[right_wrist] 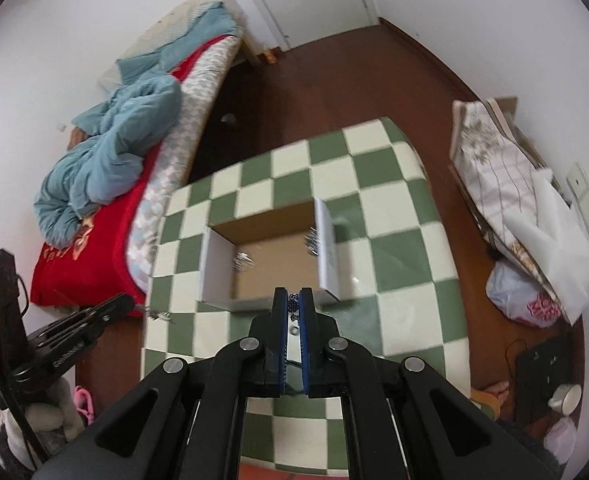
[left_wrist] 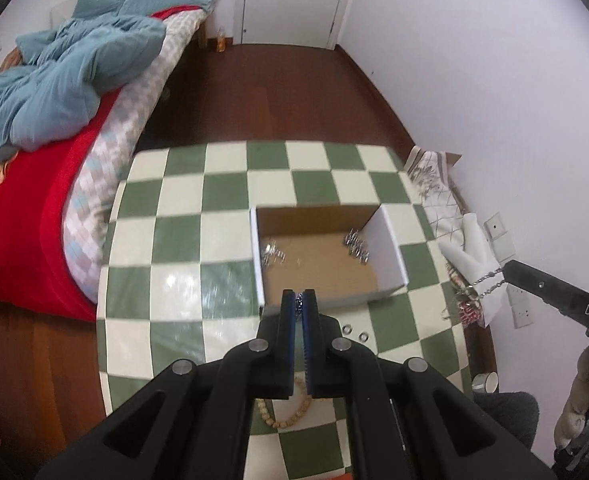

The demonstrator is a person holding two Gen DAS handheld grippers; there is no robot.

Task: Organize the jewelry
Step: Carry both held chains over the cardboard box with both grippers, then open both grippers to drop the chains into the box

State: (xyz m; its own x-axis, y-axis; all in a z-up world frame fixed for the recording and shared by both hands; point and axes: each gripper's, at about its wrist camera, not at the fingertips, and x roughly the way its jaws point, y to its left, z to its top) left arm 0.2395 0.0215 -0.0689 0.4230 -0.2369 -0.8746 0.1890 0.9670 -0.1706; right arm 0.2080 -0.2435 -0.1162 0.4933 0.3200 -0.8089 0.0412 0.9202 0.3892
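An open cardboard box point(left_wrist: 390, 248) sits on the green and white checkered table point(left_wrist: 182, 200); it also shows in the right wrist view point(right_wrist: 218, 268). Silver jewelry lies inside at its left point(left_wrist: 272, 256) and right point(left_wrist: 356, 246). My left gripper point(left_wrist: 299, 298) is shut on a silver chain just above the box's near edge. My right gripper point(right_wrist: 293, 296) is shut on a silver chain point(left_wrist: 484, 282), which dangles from its tip past the table's right side. Two small rings point(left_wrist: 354, 332) and a beaded bracelet point(left_wrist: 290, 416) lie on the table near me.
A bed with a red cover and blue quilt point(left_wrist: 54, 80) stands left of the table. Bags and patterned cloth point(left_wrist: 438, 192) lie against the right wall. A white cup point(left_wrist: 486, 382) sits low at the right. Brown wooden floor runs beyond the table to a door.
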